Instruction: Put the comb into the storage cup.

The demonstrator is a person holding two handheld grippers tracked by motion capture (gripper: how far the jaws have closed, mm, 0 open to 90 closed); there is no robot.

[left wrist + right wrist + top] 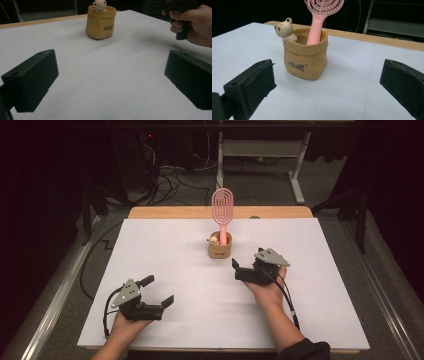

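Black plastic, both pairs: the right tongs (pixel 239 268) sit with jaws wide apart and nothing between them, held just in front of the tan pot (pixel 220 248) and aimed at it. In the right gripper view the pot stands between the two jaws but farther off, not yet touched. The left tongs (pixel 159 292) are also spread and empty, resting low near the front left of the desk (pixel 150 250), well apart from the pot.

The pot looks like a soft-sided sack shape with a rolled rim and a small bear figure (pixel 285 30) perched on its edge. A pink hairbrush (pixel 222 212) stands in it handle-down, leaning a little, its oval head high above the rim.

The work in hand seems to be reaching for the brush or its holder with the right tongs. Several things could go wrong. The brush is tall and top-heavy for so small a pot, so a push on the handle from the side could tip the whole pot over. If the jaws close on the pot's wall instead of the handle, the pot could slide on the smooth white surface. Lifting the brush at an angle may drag the pot up with it, since nothing holds the pot down while the left tongs stay far away. The bear could also catch a jaw.
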